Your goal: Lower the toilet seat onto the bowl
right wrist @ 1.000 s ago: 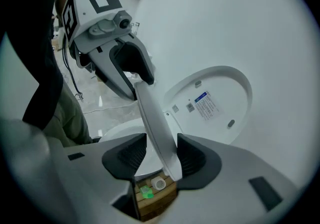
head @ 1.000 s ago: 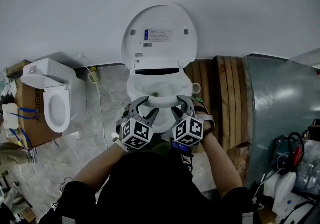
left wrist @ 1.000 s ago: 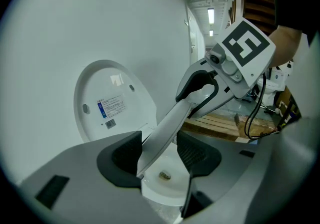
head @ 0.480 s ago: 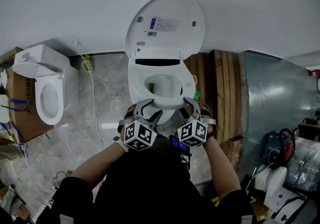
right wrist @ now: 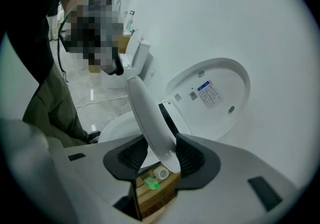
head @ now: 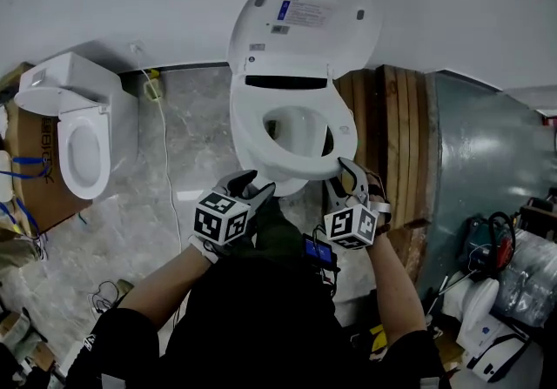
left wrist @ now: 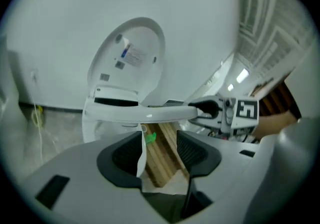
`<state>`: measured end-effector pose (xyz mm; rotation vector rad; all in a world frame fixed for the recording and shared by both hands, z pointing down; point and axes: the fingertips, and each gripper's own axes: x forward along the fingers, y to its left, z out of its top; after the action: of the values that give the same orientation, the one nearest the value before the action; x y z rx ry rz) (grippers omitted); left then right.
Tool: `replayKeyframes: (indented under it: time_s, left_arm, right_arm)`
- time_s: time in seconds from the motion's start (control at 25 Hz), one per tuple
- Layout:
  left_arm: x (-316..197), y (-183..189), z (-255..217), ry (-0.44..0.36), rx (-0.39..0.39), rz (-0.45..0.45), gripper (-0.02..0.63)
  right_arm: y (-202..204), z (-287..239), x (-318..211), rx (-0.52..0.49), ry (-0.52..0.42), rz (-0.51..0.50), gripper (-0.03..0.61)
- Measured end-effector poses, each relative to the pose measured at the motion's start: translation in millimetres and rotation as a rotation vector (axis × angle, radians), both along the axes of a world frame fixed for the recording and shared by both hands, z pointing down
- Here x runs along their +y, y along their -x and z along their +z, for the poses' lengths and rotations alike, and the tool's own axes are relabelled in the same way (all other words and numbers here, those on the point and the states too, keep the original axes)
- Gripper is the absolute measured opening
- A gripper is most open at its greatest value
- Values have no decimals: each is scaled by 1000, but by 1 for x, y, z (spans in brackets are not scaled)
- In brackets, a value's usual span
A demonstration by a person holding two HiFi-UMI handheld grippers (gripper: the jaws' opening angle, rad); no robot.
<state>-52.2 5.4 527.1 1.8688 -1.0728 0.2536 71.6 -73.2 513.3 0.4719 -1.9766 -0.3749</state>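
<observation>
The toilet seat (head: 250, 137) lay nearly level, a little above the bowl (head: 280, 187), with its long axis running from the near rim away to the hinge under the raised lid (head: 305, 17) at the wall. The right gripper (head: 341, 177) was the one on it: its jaws had just been closing and gripped the seat's near-right rim edge-on, so I judged that the coming move was straight down from there. The left gripper (head: 251, 185) hung apart at the near left of the bowl's front, its jaws apart with nothing gripped between them, only wooden boards (head: 392, 161) showing through the gap. Counted: one seat, one lid, two grippers, and two toilets, the second toilet (head: 78, 135) standing well apart at the far left by the wall
</observation>
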Motion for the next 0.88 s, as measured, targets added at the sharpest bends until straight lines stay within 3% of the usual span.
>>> replayKeyframes:
  time_s: [0.16, 0.24, 0.6, 0.76, 0.88]
  left_arm:
    - [-3, 6, 16, 184, 343, -230, 225]
    - [-6, 6, 24, 228, 430, -309, 224]
    - [-13, 6, 49, 300, 528, -484, 225]
    - [-8, 1, 62, 335, 499, -508, 221]
    - [-8, -7, 67, 356, 569, -544, 215]
  right_arm:
    - [1, 9, 10, 3, -19, 2, 190]
    - [-3, 16, 14, 3, -24, 2, 190]
    - [-12, 37, 35, -37, -12, 1, 206]
    - [-19, 46, 44, -42, -6, -30, 209]
    - [-30, 48, 51, -27, 9, -47, 209]
